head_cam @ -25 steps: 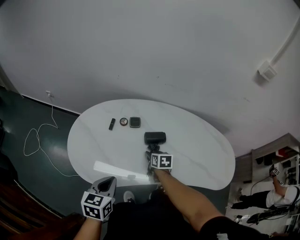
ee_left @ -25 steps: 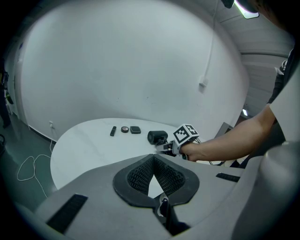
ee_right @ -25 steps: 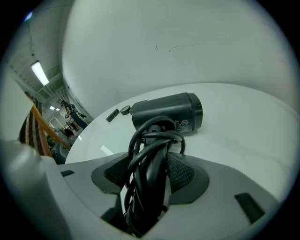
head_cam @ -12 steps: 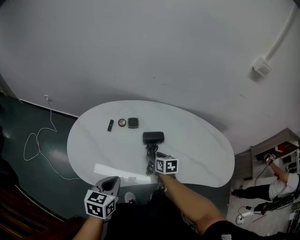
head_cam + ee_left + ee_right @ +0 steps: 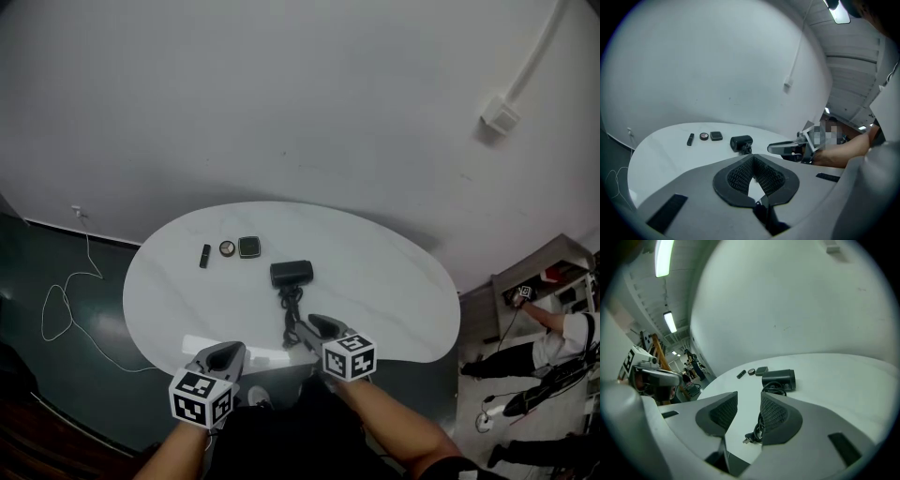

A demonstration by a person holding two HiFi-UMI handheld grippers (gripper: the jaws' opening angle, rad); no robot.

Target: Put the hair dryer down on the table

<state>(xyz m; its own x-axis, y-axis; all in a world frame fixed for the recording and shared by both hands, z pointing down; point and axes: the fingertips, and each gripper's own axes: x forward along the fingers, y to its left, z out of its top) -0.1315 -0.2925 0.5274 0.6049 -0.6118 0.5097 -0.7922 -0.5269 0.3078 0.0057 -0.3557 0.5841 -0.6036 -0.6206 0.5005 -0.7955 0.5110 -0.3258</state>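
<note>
1. Right tongs: released. The jaws have just been narrowing but stand apart, with nothing gripped.
2. Left tongs: clenched, empty.
3. Cord trails under my right jaws.
4. Hair dryer lies on the table, ahead of the right tongs and clear of them.
5. My guess is hard, slick plastic, top-heavy, with a floppy cord. I'd grip the handle.

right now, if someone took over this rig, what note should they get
Left hand-held gripper: shut, empty.
Right hand-held gripper: open, its jaws have just been closing partway, nothing between them, clear of the dryer.
Hair dryer: lying on the white table, with its cord trailing toward the near edge.
Done: dryer is down and let go.
Left: nothing that I can see.
</note>
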